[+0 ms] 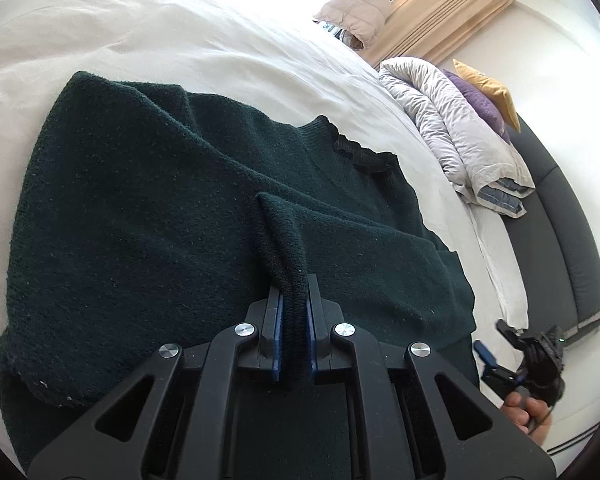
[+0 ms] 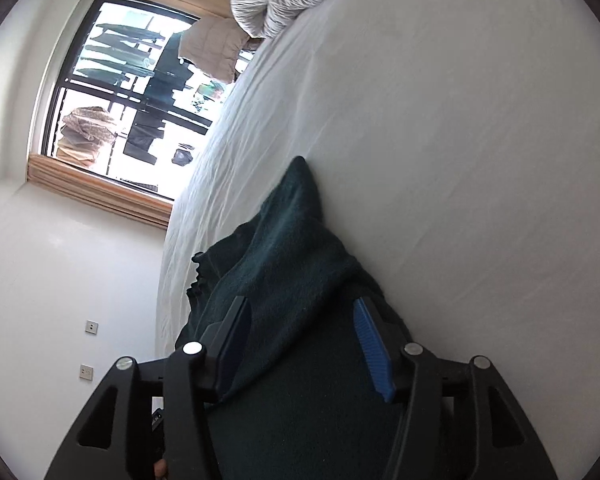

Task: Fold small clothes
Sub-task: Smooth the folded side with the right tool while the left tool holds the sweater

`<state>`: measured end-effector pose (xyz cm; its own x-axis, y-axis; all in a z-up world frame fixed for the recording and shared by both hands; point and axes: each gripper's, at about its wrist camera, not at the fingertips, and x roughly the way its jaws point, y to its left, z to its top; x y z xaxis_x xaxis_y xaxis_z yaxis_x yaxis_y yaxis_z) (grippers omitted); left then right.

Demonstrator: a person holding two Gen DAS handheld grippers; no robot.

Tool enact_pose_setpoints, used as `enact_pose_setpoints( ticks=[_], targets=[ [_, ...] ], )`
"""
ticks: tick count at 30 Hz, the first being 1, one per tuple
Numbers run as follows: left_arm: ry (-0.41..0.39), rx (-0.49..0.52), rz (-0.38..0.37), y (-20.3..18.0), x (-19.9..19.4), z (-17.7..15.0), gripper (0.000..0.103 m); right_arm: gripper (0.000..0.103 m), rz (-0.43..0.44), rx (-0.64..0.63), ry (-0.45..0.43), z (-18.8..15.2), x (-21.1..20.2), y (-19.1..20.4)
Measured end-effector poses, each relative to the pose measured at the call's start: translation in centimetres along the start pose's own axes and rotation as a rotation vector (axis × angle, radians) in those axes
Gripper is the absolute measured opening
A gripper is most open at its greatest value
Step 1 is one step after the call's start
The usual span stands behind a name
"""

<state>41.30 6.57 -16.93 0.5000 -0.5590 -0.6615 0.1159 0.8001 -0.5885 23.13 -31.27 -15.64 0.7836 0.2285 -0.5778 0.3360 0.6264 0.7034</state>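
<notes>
A dark green knit sweater (image 1: 148, 208) lies spread on the white bed sheet (image 1: 180, 40), its dark neckline trim toward the right. My left gripper (image 1: 295, 292) is shut on the ribbed cuff of a sleeve (image 1: 288, 240), which lies across the sweater's body. In the right wrist view the same sweater (image 2: 292, 248) lies against the sheet (image 2: 460, 120). My right gripper (image 2: 300, 312) is open, its jaws wide apart over the sweater's fabric, holding nothing. It also shows at the lower right of the left wrist view (image 1: 516, 356), beside the sweater's edge.
A folded grey duvet (image 1: 452, 128) with purple and yellow cushions (image 1: 488, 92) sits at the head of the bed. A dark bed frame (image 1: 572, 216) runs along the right. A window (image 2: 132, 92) with a curtain and a white wall with sockets lie beyond the bed.
</notes>
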Motion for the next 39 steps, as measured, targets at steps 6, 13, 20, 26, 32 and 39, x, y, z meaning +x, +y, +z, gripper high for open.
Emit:
enact_pose_setpoints(
  ticks=[6,13,20,26,32,39],
  targets=[
    [-0.045,0.039,0.004,-1.1,-0.9,1.3,0.009,0.058,0.04,-0.117,-0.002,1.0,1.4,4.0],
    [-0.002,0.043,0.059,0.4,0.4,0.7,0.009,0.062,-0.018,-0.112,0.101,2.1,8.0,3.1],
    [-0.017,0.03,0.045,0.3,-0.4,0.2,0.01,0.055,0.05,-0.042,0.04,3.9,7.1,-0.3],
    [-0.047,0.029,0.15,-0.1,-3.5,-1.0,0.011,0.06,0.01,0.01,-0.072,5.4,3.3,-0.9],
    [-0.166,0.183,0.227,-4.3,-5.0,0.3,0.011,0.06,0.103,-0.134,0.022,4.4,5.6,5.0],
    [-0.073,0.258,0.24,-3.7,0.6,-1.4,0.011,0.022,0.095,0.013,0.088,5.2,10.0,-1.4]
  ],
)
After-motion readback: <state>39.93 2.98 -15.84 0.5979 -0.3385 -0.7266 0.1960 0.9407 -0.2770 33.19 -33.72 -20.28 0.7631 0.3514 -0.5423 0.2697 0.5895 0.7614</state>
